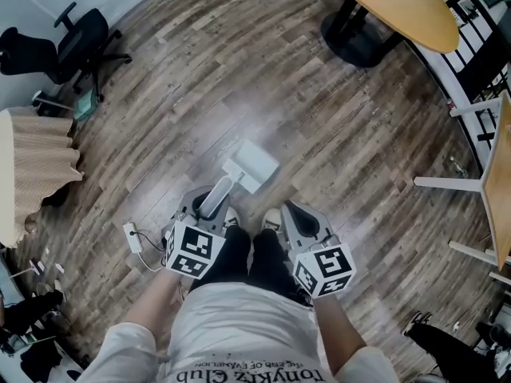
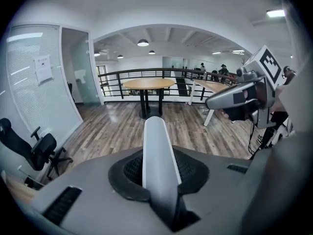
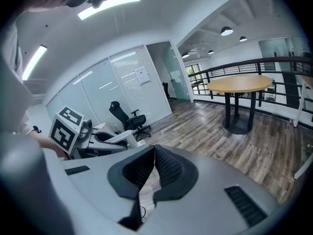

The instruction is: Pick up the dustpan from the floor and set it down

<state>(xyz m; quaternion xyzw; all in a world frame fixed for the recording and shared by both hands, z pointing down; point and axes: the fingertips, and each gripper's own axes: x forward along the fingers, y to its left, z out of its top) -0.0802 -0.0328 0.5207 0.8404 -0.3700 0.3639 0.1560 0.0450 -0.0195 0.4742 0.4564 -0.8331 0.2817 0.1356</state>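
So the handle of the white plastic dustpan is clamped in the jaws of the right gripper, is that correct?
No: the handle of the white plastic dustpan is clamped in the jaws of the left gripper, not the right gripper. The left gripper view shows it.

Bare wood floor [image 1: 239, 78] left of and below the round table [image 1: 395, 6]; office chair [image 1: 84, 42] well left of it, white desk legs [image 1: 447, 183] below it, power strip [image 1: 132, 236] far below-left

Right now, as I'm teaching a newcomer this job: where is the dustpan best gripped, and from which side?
By its long straight handle, from the rear end, away from the wide flat pan: it is narrow enough for the jaws, as the left tongs clamp it.
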